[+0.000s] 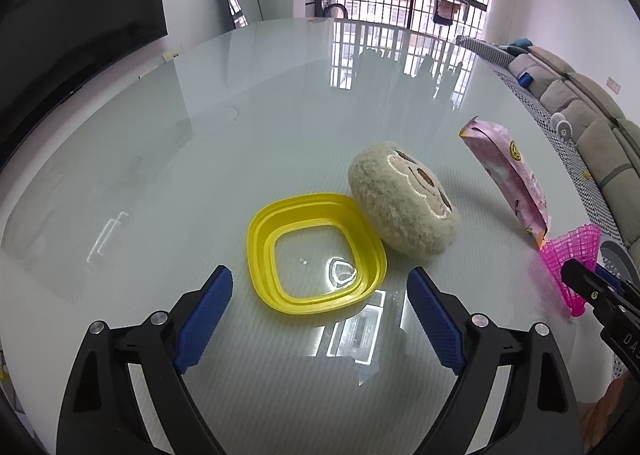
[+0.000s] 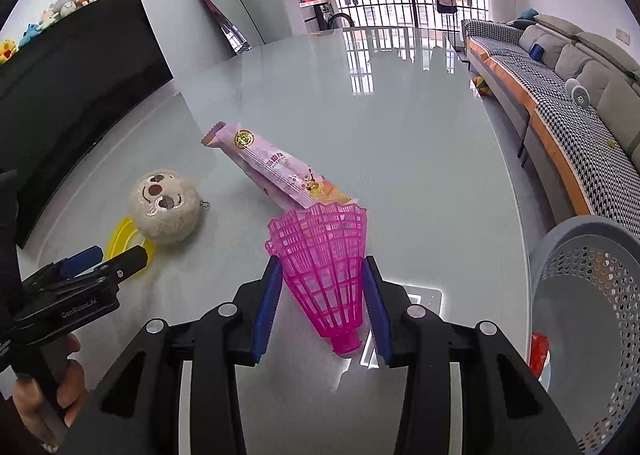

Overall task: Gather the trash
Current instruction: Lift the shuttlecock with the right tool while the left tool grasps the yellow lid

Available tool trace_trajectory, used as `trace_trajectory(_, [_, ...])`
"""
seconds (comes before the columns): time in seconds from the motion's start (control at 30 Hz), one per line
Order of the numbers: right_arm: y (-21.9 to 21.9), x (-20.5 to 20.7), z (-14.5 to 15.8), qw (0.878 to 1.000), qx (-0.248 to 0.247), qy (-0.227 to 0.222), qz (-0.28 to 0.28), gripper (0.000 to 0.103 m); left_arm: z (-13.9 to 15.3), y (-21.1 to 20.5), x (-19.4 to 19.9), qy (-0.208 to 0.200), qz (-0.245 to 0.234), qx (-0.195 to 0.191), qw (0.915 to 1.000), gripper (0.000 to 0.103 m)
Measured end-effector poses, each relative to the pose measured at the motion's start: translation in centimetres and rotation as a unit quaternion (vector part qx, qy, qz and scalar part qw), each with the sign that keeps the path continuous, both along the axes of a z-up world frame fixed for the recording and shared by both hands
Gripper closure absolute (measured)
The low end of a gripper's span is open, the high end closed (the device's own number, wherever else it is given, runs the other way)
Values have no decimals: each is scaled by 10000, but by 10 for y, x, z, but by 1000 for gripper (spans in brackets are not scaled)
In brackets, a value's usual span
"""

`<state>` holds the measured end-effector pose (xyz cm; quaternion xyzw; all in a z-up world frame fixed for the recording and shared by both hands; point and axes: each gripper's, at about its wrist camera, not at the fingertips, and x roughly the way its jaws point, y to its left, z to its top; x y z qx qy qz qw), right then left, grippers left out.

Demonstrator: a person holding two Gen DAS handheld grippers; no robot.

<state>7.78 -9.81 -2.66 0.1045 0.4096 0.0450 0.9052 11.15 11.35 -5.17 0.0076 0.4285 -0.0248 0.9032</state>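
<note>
A pink plastic shuttlecock [image 2: 326, 275] sits between the blue pads of my right gripper [image 2: 323, 269], which is shut on it just above the glass table [image 2: 400, 127]. It also shows at the right edge of the left wrist view [image 1: 570, 267]. A pink snack wrapper [image 2: 280, 173] lies just beyond it, also seen in the left wrist view [image 1: 510, 179]. My left gripper [image 1: 320, 287] is open and empty, close in front of a yellow square plastic rim [image 1: 316, 255].
A round plush toy face [image 1: 404, 199] leans on the yellow rim. A grey perforated bin [image 2: 592, 295] with a red item inside stands at the table's right edge. A sofa [image 2: 580, 95] runs along the right; a dark TV [image 2: 80, 75] is on the left.
</note>
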Motion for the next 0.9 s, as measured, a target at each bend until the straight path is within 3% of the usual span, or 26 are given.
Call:
trace_trajectory(0.33, [-9, 1, 0, 9999, 122, -69, 96, 63, -7, 4, 9, 182, 210, 103, 9996, 16])
trace_trajectory(0.4, [-9, 0, -1, 9998, 130, -81, 106, 63, -7, 7, 10, 171, 255, 79, 9995, 18])
trace_trajectory(0.53, [-11, 0, -2, 9998, 180, -70, 107, 62, -7, 8, 14, 208, 289, -10, 9994, 36])
trace_trajectory(0.9, [-13, -1, -2, 9997, 218, -93, 90, 62, 3, 17, 3, -49, 405, -211, 9989, 38])
